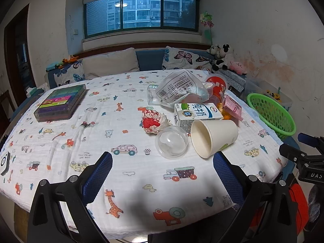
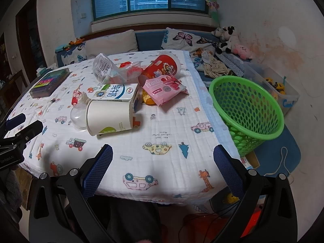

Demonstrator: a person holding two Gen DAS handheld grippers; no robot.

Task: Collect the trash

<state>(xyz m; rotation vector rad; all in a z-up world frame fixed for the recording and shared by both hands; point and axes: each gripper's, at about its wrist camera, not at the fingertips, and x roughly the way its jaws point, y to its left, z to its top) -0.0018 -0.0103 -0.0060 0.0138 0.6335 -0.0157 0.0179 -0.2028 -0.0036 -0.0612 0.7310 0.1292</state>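
Right now I see the bench [image 2: 166, 125] with the green basket [image 2: 249, 109] off its right edge. Trash clusters toward the far right corner: milk carton [image 2: 115, 93], paper cup [image 2: 109, 117] tipped beside it, clear dome [image 1: 171, 142]. Both my left hand-held gripper [image 1: 162, 174] and right hand-held gripper [image 2: 163, 172] hang spread, holding nothing.

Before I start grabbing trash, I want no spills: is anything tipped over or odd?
Yes. The paper cup lies on its side against the milk carton, mouth open but nothing spilled. The red tub behind is tipped too.
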